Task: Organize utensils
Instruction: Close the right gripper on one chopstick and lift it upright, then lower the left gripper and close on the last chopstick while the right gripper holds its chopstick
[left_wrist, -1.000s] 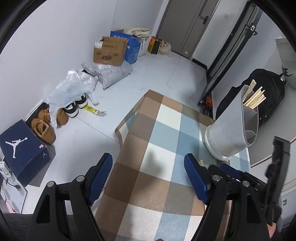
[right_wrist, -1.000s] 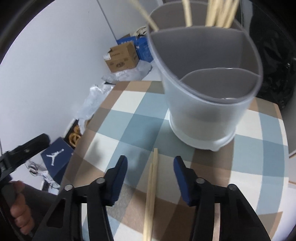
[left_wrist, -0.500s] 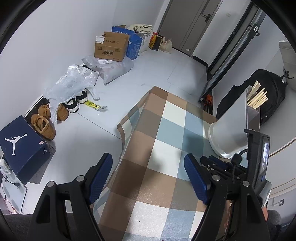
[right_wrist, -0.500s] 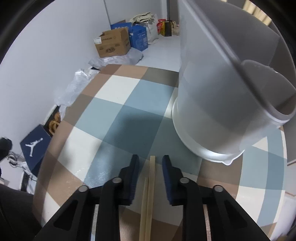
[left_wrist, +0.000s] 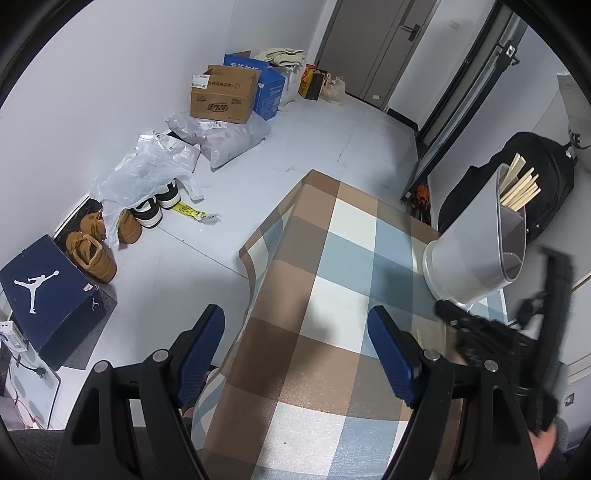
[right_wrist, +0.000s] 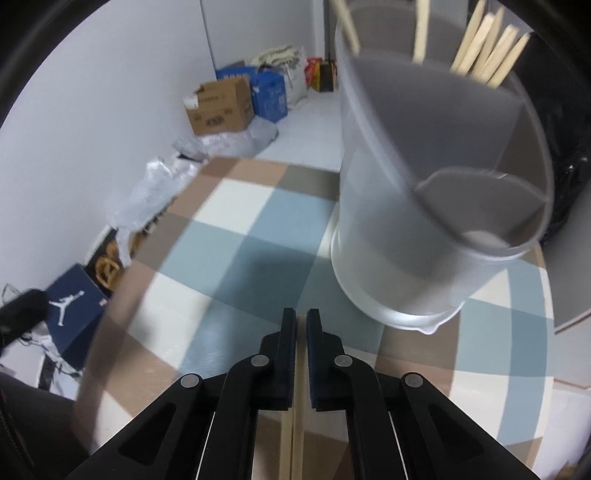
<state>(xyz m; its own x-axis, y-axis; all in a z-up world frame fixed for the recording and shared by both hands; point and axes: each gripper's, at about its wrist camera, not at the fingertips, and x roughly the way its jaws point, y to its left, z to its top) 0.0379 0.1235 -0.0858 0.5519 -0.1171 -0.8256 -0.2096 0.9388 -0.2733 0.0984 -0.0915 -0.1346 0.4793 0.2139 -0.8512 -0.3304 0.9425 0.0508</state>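
Observation:
A grey translucent divided holder (right_wrist: 424, 184) stands at the far right of the checked tablecloth (right_wrist: 236, 236), with several wooden chopsticks (right_wrist: 491, 55) upright in its back compartment. My right gripper (right_wrist: 301, 325) is just in front of the holder's base, shut on a pair of chopsticks (right_wrist: 291, 443) that run back under its body. In the left wrist view the holder (left_wrist: 476, 251) leans at the right and the right gripper (left_wrist: 447, 308) shows blurred below it. My left gripper (left_wrist: 295, 317) hangs open over the cloth's (left_wrist: 332, 258) left edge, with nothing between its pads.
The table's left edge drops to the floor. Down there lie a dark blue shoe box (left_wrist: 48, 295), brown shoes (left_wrist: 92, 254), plastic bags (left_wrist: 144, 166) and cardboard boxes (left_wrist: 221, 92). A black backpack (left_wrist: 546, 177) stands behind the holder.
The right gripper's jaws have closed on the pair of chopsticks that lay between them, and it has shifted closer to the holder. The left gripper has stayed in place, open.

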